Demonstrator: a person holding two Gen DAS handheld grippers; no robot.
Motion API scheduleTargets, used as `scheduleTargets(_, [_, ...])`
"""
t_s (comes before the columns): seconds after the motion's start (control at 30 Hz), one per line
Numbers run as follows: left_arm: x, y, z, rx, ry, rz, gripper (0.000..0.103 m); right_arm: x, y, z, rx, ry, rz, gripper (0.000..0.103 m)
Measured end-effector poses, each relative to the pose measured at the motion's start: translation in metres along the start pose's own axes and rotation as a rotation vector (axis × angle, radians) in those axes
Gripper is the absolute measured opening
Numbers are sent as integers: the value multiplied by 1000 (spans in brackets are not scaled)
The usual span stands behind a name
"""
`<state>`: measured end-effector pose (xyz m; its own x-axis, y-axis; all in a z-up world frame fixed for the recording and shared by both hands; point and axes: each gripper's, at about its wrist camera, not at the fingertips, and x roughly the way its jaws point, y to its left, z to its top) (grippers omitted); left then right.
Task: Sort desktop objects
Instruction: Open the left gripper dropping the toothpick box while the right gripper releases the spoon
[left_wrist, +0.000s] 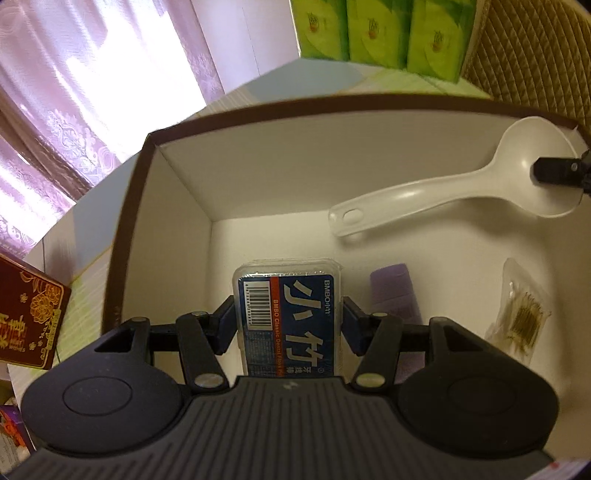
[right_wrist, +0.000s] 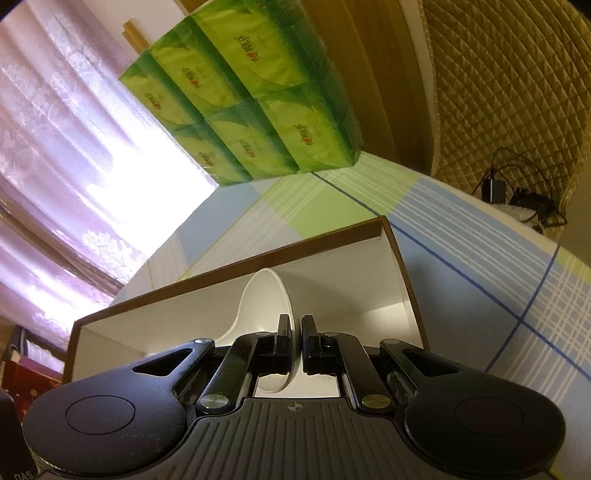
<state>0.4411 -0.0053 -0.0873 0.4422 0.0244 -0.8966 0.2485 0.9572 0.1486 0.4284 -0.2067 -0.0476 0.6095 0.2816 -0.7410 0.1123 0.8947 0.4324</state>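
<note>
Left gripper (left_wrist: 287, 318) about half open, its blue pads clamped on both long sides of a floss-pick case (left_wrist: 287, 314): clear hard plastic, rounded-rectangle shape, blue label with barcode. Case sits low centre in the left wrist view, over the white floor of the box (left_wrist: 129, 221). Box is open-top cardboard, brown rim, matte white inner walls. Right gripper (right_wrist: 297, 332) nearly fully closed, pinching the thin edge of the white spoon (left_wrist: 443, 195) bowl; in the left wrist view its black tip shows at the far right edge on the spoon bowl. Spoon is glossy smooth plastic, handle end translucent with an oval hole, upper right inside the box. Also in the box, lower right: a lilac cylindrical object (left_wrist: 393, 291), and a crinkly clear bag (left_wrist: 521, 310) of thin gold-coloured pieces. Box stands on a blue-green plaid cloth (right_wrist: 480, 236).
</note>
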Motion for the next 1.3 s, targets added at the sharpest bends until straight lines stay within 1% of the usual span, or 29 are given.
scheduleTargets(0.07, [5, 2, 1, 0, 14, 3, 54, 2, 1, 0, -1, 2, -2, 2])
scheduleTargets(0.17, [7, 6, 1, -23, 12, 6, 54, 5, 3, -1, -8, 6, -5, 2])
scheduleTargets(0.27, [2, 8, 3, -35, -5, -6, 54, 7, 5, -2, -22, 6, -5, 2])
scheduleTargets(0.33, [-2, 8, 2, -35, -20, -11, 57, 8, 7, -3, -33, -1, -7, 2])
scheduleTargets(0.43, [-7, 8, 1, -49, -23, -29, 62, 10, 13, -4, -96, 3, 3, 9])
scheduleTargets(0.47, [-8, 8, 0, -51, -23, -33, 65, 10, 14, -5, -107, -2, 4, 17])
scheduleTargets(0.5, [-10, 7, 0, -54, -23, -39, 66, 10, 14, -4, -118, 8, 14, 39])
scheduleTargets(0.53, [-12, 7, 0, -57, -26, -43, 69, 10, 15, -4, -131, 23, 33, 46])
scheduleTargets(0.6, [-17, 6, -1, -62, -37, -54, 74, 8, 19, -5, -168, 34, 65, 63])
scheduleTargets(0.63, [-21, 6, -2, -66, -44, -64, 78, 6, 23, -6, -200, 45, 74, 67])
scheduleTargets(0.67, [-24, 5, -3, -71, -49, -71, 84, 3, 26, -6, -229, 52, 88, 73])
scheduleTargets(0.7, [-28, 5, -4, -75, -57, -69, 87, 0, 28, -7, -249, 54, 107, 78])
scheduleTargets(0.73, [-32, 4, -5, -77, -65, -61, 90, -5, 29, -7, -267, 58, 132, 81])
scheduleTargets(0.77, [-36, 4, -7, -76, -74, -56, 90, -10, 30, -7, -285, 63, 157, 86])
scheduleTargets(0.8, [-42, 4, -9, -71, -83, -56, 91, -15, 31, -7, -302, 61, 167, 94])
scheduleTargets(0.87, [-53, 4, -13, -69, -103, -59, 94, -30, 32, -8, -355, 41, 188, 100])
scheduleTargets(0.97, [-72, 5, -22, -68, -137, -63, 98, -54, 30, -16, -448, 25, 248, 101])
scheduleTargets(1.1, [-94, 7, -37, -68, -171, -71, 102, -81, 26, -35, -578, 8, 263, 101])
scheduleTargets(1.2, [-105, 7, -49, -80, -177, -82, 102, -96, 22, -53, -673, 0, 241, 101])
scheduleTargets(1.23, [-110, 6, -53, -83, -182, -83, 102, -101, 21, -59, -698, -4, 222, 101])
scheduleTargets(1.3, [-118, 5, -61, -93, -195, -63, 102, -109, 20, -71, -739, -19, 188, 101])
